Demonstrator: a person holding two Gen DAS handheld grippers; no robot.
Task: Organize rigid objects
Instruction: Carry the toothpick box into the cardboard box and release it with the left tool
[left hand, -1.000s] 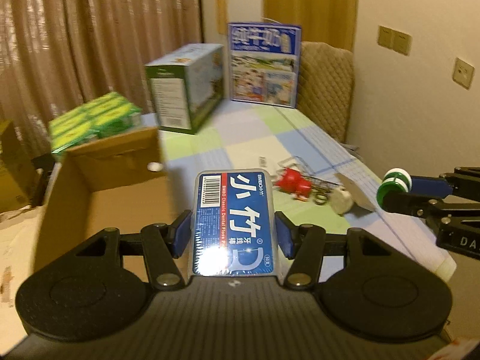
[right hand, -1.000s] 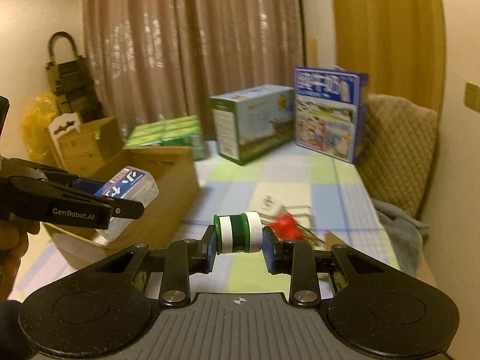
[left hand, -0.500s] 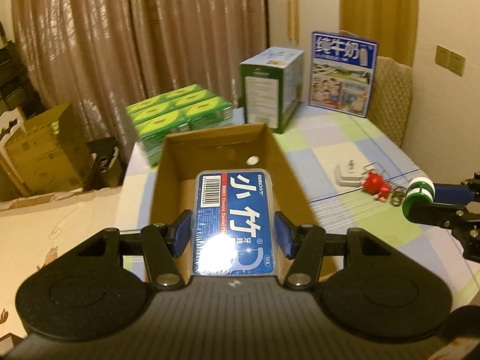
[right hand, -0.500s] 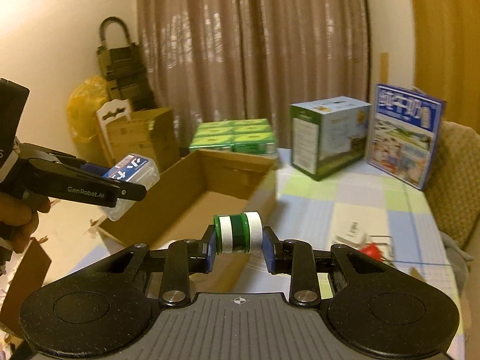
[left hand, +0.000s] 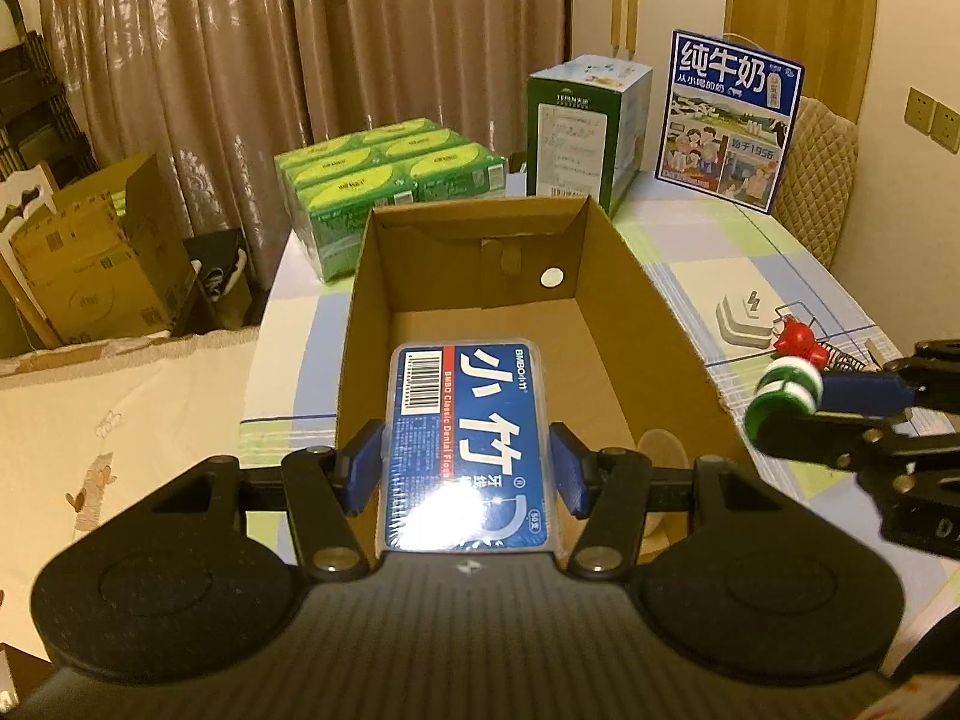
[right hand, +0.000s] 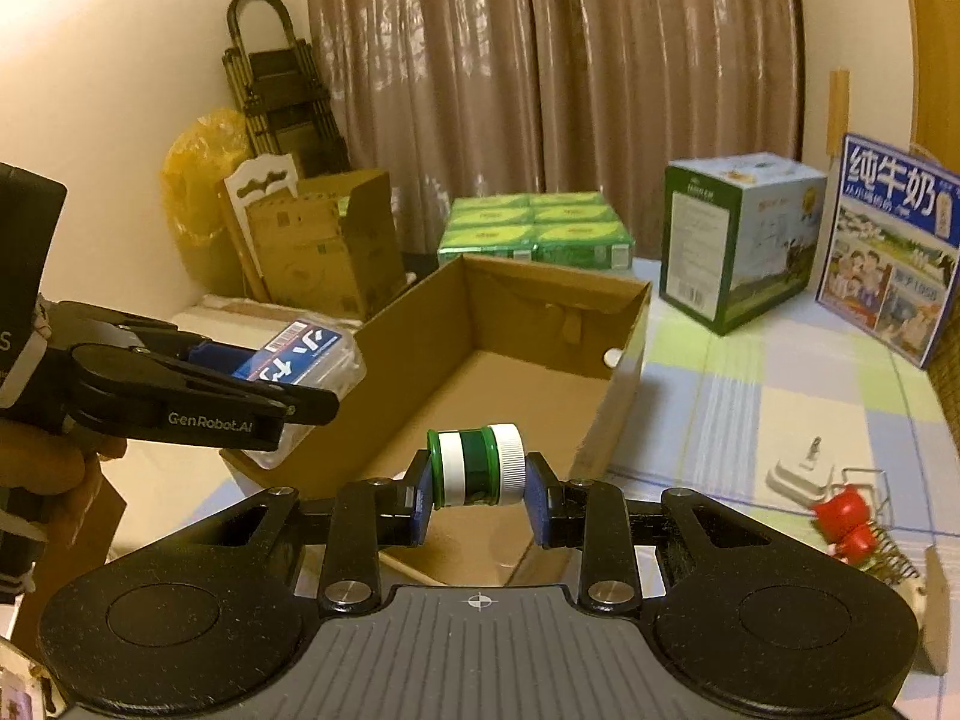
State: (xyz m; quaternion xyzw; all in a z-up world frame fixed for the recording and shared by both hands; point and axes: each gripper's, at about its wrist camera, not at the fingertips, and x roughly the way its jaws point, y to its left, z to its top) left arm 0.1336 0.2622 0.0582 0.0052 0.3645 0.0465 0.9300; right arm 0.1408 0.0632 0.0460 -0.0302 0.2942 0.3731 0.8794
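Note:
My left gripper (left hand: 467,471) is shut on a blue dental floss box (left hand: 467,444), held above the near end of an open cardboard box (left hand: 612,252). From the right wrist view the same floss box (right hand: 300,354) hangs over the cardboard box's (right hand: 558,300) left rim. A small green and white jar (right hand: 477,466) lies sideways, with my right gripper (right hand: 478,501) shut on it, just above the box's near right corner. The left wrist view has that jar (left hand: 783,387) at the right, beside the box wall. A white disc lies low in the box's near right corner.
A white charger (left hand: 747,315) and a red toy with wire parts (left hand: 798,342) lie on the checked tablecloth right of the box. Green packs (left hand: 384,174), a green-white carton (left hand: 585,126) and a blue milk carton (left hand: 729,120) stand behind. Cartons crowd the floor at left.
Both grippers have swung left with their loads, from over the tablecloth to above the open cardboard box. Neither grip has changed.

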